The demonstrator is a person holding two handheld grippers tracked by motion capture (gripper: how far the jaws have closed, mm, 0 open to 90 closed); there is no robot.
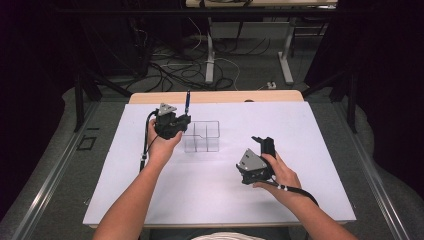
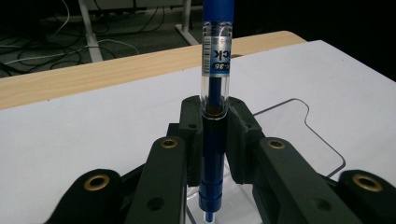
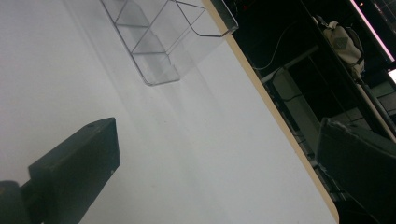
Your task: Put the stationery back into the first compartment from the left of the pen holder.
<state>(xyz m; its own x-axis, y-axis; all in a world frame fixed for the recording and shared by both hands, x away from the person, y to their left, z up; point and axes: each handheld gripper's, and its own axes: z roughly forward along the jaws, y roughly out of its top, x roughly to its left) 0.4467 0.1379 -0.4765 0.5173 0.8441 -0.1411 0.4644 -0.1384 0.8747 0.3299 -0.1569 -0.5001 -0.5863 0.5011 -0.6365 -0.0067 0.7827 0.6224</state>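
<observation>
White table: left tool clamps upright blue pen.

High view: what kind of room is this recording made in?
Probably a lab or workshop set up for recording. A table under a white sheet stands in a dark-curtained bay, loose cables lie on the floor behind it, and the metal legs of another bench show beyond.

Right hand-held gripper: jaws spread wide apart, nothing between them. Beyond them a clear compartmented organizer stands on the white worktop, near its wooden edge.
</observation>
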